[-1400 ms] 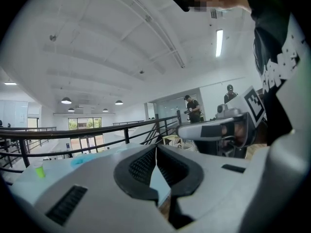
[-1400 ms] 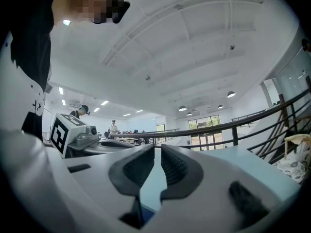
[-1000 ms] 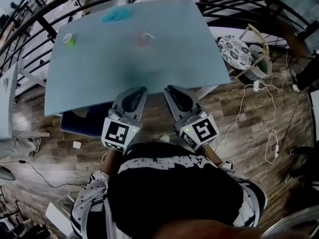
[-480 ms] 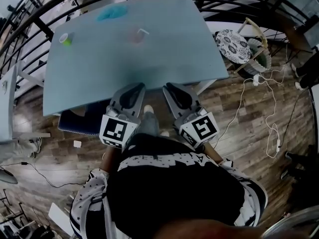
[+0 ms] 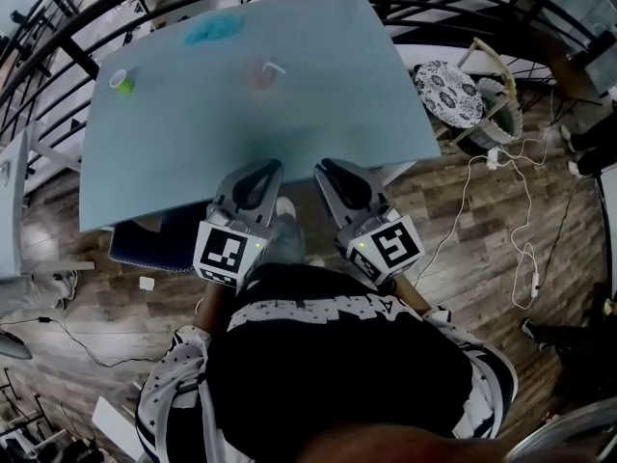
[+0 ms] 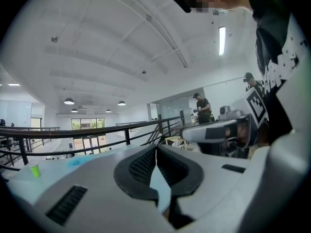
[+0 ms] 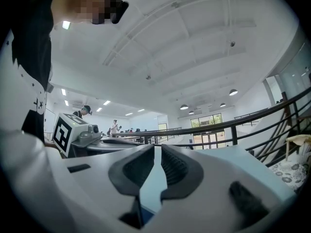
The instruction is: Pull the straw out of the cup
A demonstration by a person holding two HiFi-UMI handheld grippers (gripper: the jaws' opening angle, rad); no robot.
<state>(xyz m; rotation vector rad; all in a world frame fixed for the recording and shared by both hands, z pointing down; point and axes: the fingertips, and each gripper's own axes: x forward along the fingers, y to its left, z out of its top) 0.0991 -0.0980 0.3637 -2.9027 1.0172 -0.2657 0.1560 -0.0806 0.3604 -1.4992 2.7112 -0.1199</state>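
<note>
A pinkish translucent cup (image 5: 259, 78) stands on the far half of the light blue table (image 5: 193, 162), with a white straw (image 5: 275, 68) leaning out of it to the right. My left gripper (image 5: 273, 166) and right gripper (image 5: 324, 167) hover side by side at the table's near edge, well short of the cup. In the left gripper view the left gripper (image 6: 156, 147) has its jaws shut on nothing. The right gripper (image 7: 156, 147) likewise shows shut, empty jaws. Neither gripper view shows the cup.
A small green cup (image 5: 122, 80) sits at the table's far left and a blue cloth (image 5: 212, 30) lies at the far edge. A black railing (image 5: 453, 13) curves behind the table. A patterned stool (image 5: 451, 95) and white cables (image 5: 525, 249) are on the wood floor at right.
The head view has shifted slightly, so the table sits a little lower left in the frame. Both grippers keep their place at the near edge, still shut.
</note>
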